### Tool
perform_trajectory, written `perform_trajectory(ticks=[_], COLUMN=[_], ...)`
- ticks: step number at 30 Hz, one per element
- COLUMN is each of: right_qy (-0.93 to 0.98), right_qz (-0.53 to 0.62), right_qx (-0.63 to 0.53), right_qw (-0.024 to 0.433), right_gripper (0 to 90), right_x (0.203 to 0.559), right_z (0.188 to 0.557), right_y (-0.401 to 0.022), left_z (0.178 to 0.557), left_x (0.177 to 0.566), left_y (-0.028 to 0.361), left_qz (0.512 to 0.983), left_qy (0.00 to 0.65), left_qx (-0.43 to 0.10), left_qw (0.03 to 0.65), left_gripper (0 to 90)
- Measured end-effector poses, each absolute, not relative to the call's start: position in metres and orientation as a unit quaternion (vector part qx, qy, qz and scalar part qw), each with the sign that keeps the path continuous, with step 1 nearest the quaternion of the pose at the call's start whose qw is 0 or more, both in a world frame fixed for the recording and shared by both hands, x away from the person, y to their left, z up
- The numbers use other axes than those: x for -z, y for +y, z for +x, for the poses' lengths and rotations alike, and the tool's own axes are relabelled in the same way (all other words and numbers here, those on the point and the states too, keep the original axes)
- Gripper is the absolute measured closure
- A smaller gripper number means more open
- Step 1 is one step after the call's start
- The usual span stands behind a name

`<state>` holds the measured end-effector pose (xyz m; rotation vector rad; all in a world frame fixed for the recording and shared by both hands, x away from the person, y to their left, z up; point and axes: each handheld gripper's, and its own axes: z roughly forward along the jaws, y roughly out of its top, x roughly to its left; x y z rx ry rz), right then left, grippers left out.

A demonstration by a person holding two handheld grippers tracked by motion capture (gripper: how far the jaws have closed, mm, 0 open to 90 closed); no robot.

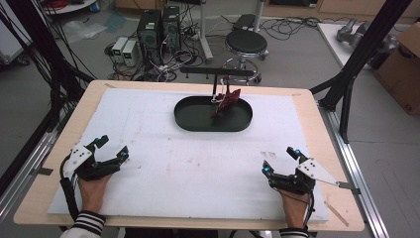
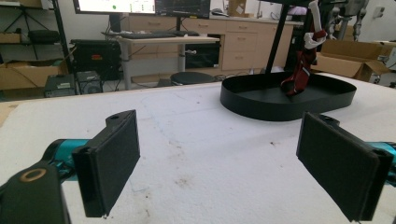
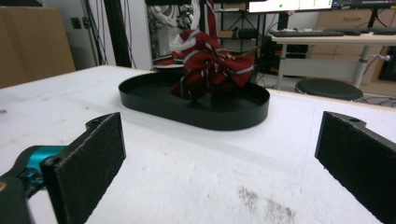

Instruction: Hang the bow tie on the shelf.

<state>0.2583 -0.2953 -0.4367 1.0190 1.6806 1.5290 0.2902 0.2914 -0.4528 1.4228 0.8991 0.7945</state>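
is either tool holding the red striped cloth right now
No, both the left tool and the right tool rest open near the table's front edge, while the red striped cloth hangs into the black tray.

Robotics lab or research workshop. Work table [image 1: 307,99] with white sheet sits inside a black metal frame [image 1: 364,47]; desktop computer towers [image 1: 158,27] and loose cables [image 1: 173,62] on the grey floor, black stool [image 1: 246,42] behind. Benches with monitors [image 2: 140,5] and a keyboard [image 3: 299,33], cardboard boxes [image 1: 401,69].
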Motion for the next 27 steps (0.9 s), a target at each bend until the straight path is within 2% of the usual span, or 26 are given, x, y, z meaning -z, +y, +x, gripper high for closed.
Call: perform_trajectory(ticks=[5, 27], right_qy=[0.631, 0.63], right_qz=[0.399, 0.398], right_qx=[-0.585, -0.573], right_qw=[0.317, 0.341], right_gripper=[0.6, 0.8], right_x=[0.451, 0.452], right_z=[0.258, 0.258], right_y=[-0.296, -0.293], left_z=[0.29, 0.288], left_x=[0.453, 0.453], left_y=[0.291, 0.29], left_qz=[0.616, 0.615], left_qy=[0.387, 0.383], left_qx=[-0.343, -0.352], left_qw=[0.594, 0.593], left_gripper=[13.6, 13.7])
